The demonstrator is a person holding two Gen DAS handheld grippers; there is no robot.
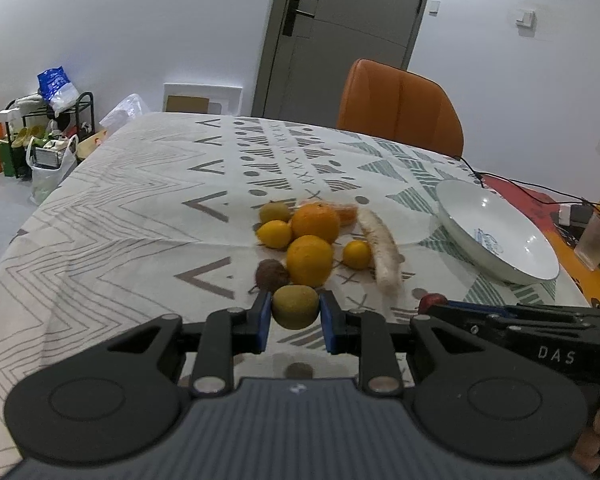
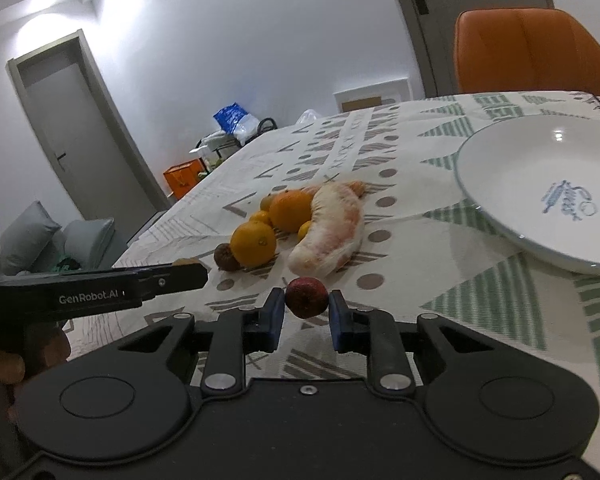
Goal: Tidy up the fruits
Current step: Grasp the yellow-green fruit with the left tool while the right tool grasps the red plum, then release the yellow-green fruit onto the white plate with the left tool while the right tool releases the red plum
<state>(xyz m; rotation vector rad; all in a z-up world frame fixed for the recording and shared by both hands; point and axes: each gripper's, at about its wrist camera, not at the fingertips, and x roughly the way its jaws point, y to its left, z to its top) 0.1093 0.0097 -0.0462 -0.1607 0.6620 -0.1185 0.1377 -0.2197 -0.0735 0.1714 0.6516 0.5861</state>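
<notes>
My left gripper (image 1: 295, 322) is shut on a green-brown kiwi (image 1: 295, 306) at the near edge of the fruit pile. My right gripper (image 2: 306, 316) is shut on a dark red fruit (image 2: 307, 297), seen in the left wrist view (image 1: 432, 302) at its tip. The pile on the patterned tablecloth holds two oranges (image 1: 310, 260), small yellow citrus (image 1: 275, 234), another kiwi (image 1: 274, 212), a brown fruit (image 1: 271, 274) and a pale peeled pomelo wedge (image 2: 328, 230). A white plate (image 2: 540, 184) sits empty to the right.
An orange chair (image 1: 400, 106) stands behind the table. A black cable (image 1: 512, 188), a glass (image 1: 594, 242) and small items lie beyond the plate at the right edge. Bags and a rack (image 1: 48, 136) stand on the floor, left.
</notes>
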